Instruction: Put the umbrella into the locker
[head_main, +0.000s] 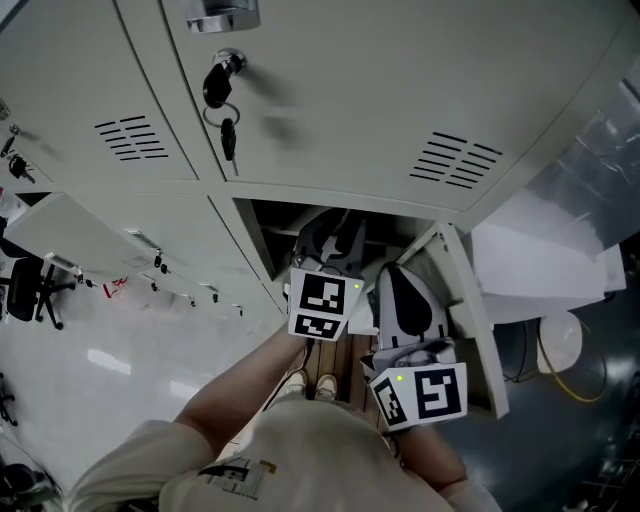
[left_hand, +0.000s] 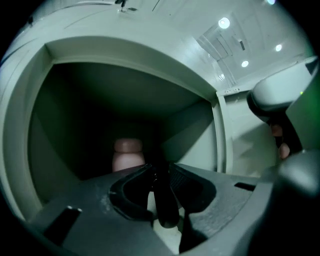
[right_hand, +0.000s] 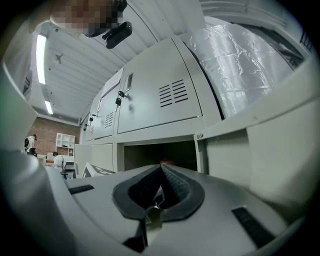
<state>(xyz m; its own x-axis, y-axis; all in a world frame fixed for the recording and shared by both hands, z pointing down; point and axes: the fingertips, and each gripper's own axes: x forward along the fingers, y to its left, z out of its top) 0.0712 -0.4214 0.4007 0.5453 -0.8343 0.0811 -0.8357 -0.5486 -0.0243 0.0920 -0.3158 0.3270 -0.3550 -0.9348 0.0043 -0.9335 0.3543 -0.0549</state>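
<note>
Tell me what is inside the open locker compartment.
A pinkish rounded object sits in the dark rear of the open compartment. The left gripper, jaws shut on a dark slim piece, covers its base and the floor.

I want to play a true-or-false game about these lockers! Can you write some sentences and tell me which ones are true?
1. The locker door at the bottom stands open. True.
2. The right gripper has its jaws wide apart. False: its jaws are together, with nothing between them.
3. Keys hang from the lock of the locker above. True.
4. The left gripper is empty. False: its jaws are shut on a dark thing, and it reaches into the open locker.
</note>
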